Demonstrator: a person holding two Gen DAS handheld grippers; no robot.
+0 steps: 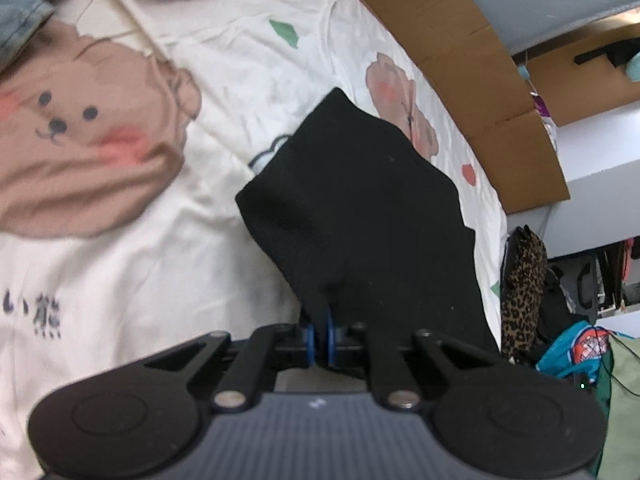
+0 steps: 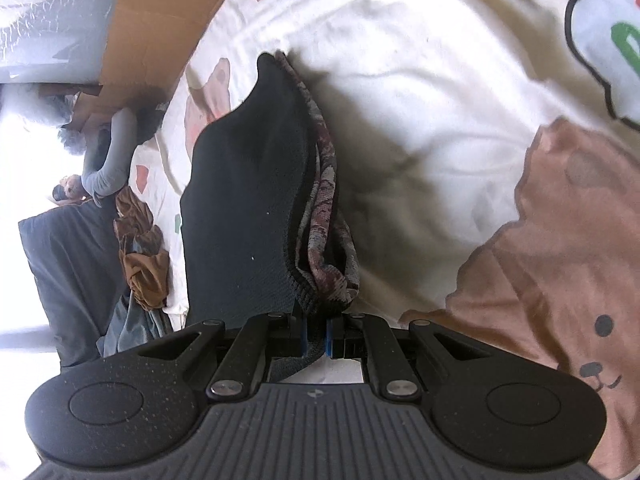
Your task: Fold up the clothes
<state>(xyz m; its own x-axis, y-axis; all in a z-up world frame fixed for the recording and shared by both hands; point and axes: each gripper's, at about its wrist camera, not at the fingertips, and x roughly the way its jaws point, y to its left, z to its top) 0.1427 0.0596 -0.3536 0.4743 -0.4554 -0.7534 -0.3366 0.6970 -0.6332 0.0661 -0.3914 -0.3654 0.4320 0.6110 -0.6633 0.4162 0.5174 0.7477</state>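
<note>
- The left gripper (image 1: 319, 334) is clenched: its blue pads pinch an edge of the black garment (image 1: 360, 204), with only a thin slit of fabric between them.
- The right gripper (image 2: 316, 332) is likewise clamped on the same black garment (image 2: 248, 208), its blue pads pressed against a bunched ribbed hem.
- The garment is a fine, matte black knit, hanging in a soft, draped slab from each claw above the bed sheet (image 1: 248, 80), towards the sheet's edge beside the cardboard (image 1: 460, 60).
- In the right wrist view a patterned maroon-and-grey lining (image 2: 326, 216) shows along the garment's right side, folded in wavy layers.
- The sheet is cream cotton, creased, printed with a large brown bear face (image 1: 80, 120), a pink paw and small green and red shapes.
- The cardboard is plain brown corrugated board with fold lines, lying along the sheet's far edge.
- A brown crumpled cloth (image 2: 144, 256) lies at the sheet's edge in the right wrist view.
</note>
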